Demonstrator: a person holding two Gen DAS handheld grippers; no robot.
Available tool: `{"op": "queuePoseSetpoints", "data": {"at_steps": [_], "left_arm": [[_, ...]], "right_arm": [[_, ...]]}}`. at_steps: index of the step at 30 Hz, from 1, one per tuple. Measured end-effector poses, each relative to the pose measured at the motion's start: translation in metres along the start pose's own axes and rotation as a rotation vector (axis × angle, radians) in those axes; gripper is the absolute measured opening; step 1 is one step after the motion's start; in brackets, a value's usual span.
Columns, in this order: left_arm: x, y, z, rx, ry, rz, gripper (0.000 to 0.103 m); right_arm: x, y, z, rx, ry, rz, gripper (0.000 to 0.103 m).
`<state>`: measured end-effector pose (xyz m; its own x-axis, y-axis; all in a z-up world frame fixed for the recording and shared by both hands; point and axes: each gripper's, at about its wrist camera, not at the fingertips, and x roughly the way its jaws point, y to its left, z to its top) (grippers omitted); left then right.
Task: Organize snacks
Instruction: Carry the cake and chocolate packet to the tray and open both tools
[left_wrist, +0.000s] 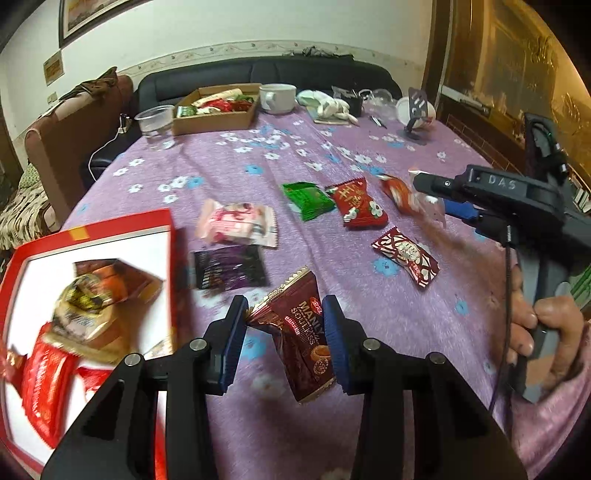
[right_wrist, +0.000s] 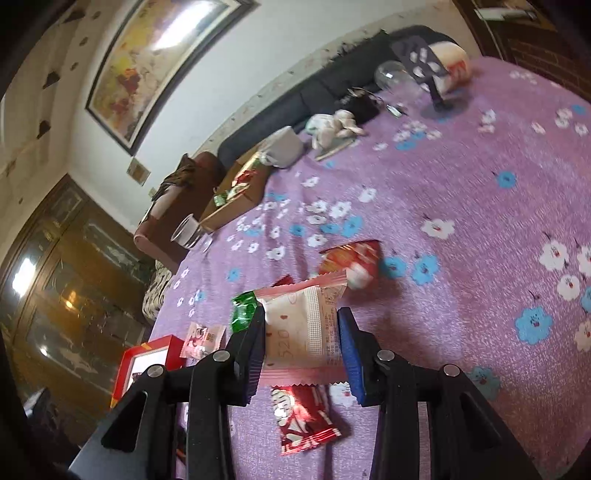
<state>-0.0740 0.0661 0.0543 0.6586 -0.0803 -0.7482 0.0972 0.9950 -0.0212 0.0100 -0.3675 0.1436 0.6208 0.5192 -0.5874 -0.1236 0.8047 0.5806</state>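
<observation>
Looking across the left wrist view, we see a table under a purple cloth (left_wrist: 369, 332) printed with white and blue flowers, filling most of the frame. Behind it, along the top, runs a dark sofa (left_wrist: 266, 72) against a white wall with a framed picture at upper left. A cardboard box (left_wrist: 216, 120) of snacks, a clear plastic cup (left_wrist: 155, 120) and a white mug (left_wrist: 277, 98) stand at the far edge. Loose packets lie mid-frame: a green packet (left_wrist: 308, 201), a red packet (left_wrist: 360, 203), a pink packet (left_wrist: 236, 225) and a dark purple packet (left_wrist: 229, 267). At lower left sits a red box (left_wrist: 110, 230) with a white interior, already holding several snacks.

Our left gripper (left_wrist: 284, 343), at bottom centre, is clamped on a brown biscuit packet (left_wrist: 299, 332), its blue pads pressing both sides, the packet lifted off the cloth just right of the red box.

Our right gripper (right_wrist: 301, 347), bottom centre of the right wrist view, is closed on a pale pink-and-white packet (right_wrist: 303, 325) held above the cloth, with a red wrapper (right_wrist: 303, 421) lying beneath.
</observation>
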Motion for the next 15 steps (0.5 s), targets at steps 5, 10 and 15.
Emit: {"op": "queuePoseSetpoints", "data": {"at_steps": [5,10,15], "left_arm": [[-0.023,0.020,-0.008,-0.014,-0.038,0.006,0.039],[-0.044,0.047,-0.015,-0.039,-0.092,0.036,0.039],[-0.064,0.086,-0.021,-0.097,-0.142,0.079,0.039]], "right_arm": [[-0.001,0.020,-0.006,-0.066,-0.002,0.033,0.038],[-0.010,0.049,-0.019,-0.101,-0.011,0.062,0.038],[-0.005,0.092,-0.041,-0.132,0.033,0.149,0.038]]}}
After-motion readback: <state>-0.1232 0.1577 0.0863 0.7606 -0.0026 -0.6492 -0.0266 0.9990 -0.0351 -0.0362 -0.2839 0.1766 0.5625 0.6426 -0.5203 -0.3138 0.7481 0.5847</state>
